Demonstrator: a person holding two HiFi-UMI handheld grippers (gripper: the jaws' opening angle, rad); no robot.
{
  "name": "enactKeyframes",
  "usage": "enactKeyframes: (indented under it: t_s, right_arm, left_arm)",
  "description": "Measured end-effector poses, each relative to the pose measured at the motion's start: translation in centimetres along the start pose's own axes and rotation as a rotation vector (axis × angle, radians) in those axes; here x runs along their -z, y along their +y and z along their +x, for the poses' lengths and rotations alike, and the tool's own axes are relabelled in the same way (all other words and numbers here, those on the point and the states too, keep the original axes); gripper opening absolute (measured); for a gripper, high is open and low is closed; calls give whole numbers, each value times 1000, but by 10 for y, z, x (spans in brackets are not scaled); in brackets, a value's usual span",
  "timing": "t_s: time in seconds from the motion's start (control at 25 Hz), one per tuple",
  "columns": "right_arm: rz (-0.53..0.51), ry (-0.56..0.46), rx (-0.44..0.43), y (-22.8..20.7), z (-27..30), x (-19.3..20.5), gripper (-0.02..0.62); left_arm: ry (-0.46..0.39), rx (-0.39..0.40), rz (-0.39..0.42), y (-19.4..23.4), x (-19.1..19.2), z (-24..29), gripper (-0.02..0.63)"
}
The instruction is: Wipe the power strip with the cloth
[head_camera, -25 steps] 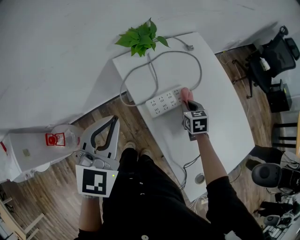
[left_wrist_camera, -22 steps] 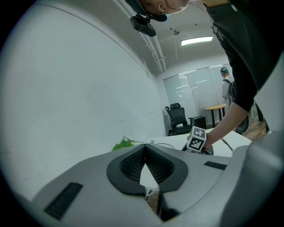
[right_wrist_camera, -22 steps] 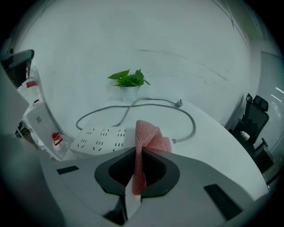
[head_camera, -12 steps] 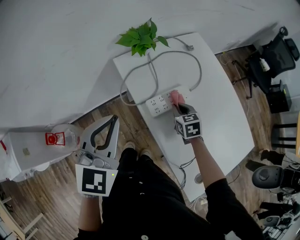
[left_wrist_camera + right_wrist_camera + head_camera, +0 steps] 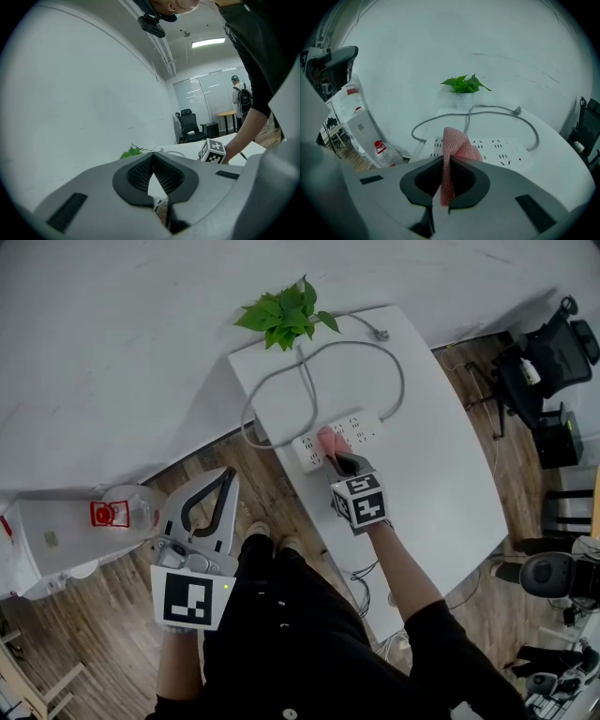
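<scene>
A white power strip (image 5: 361,430) (image 5: 501,152) lies on the white table (image 5: 431,474), its grey cable (image 5: 309,362) looping toward the wall. My right gripper (image 5: 339,461) (image 5: 446,173) is shut on a pink cloth (image 5: 331,442) (image 5: 453,152), which rests on the strip's left part. My left gripper (image 5: 217,502) (image 5: 157,176) hangs off the table's left, over the wooden floor, jaws shut with nothing between them.
A green potted plant (image 5: 284,315) (image 5: 464,86) stands at the table's far corner by the wall. A water jug with a red label (image 5: 117,514) (image 5: 382,152) sits on the floor at left. Office chairs (image 5: 553,362) stand at right.
My right gripper has slid the pink cloth leftward along the power strip, from its right end to its left part. The left gripper has stayed still.
</scene>
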State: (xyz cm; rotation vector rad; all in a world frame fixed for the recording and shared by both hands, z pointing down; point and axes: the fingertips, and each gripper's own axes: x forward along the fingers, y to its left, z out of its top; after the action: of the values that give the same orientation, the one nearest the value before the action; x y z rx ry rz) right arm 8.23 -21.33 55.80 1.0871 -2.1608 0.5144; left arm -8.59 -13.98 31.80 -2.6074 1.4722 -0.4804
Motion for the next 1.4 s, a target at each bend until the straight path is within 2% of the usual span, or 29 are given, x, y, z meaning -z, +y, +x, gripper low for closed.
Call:
enactKeyframes:
  t_s: [0.68, 1.12, 1.4]
  right_arm:
    - [-16, -7, -139, 68, 6, -6, 48]
    - [-4, -10, -119, 60, 3, -5, 48]
    - [15, -50, -40, 24, -24, -17, 48]
  left_arm:
    - [12, -10, -3, -2, 3, -8, 14]
    - [-4, -1, -10, -2, 1, -6, 14]
    - [-15, 23, -10, -5, -2, 1, 14]
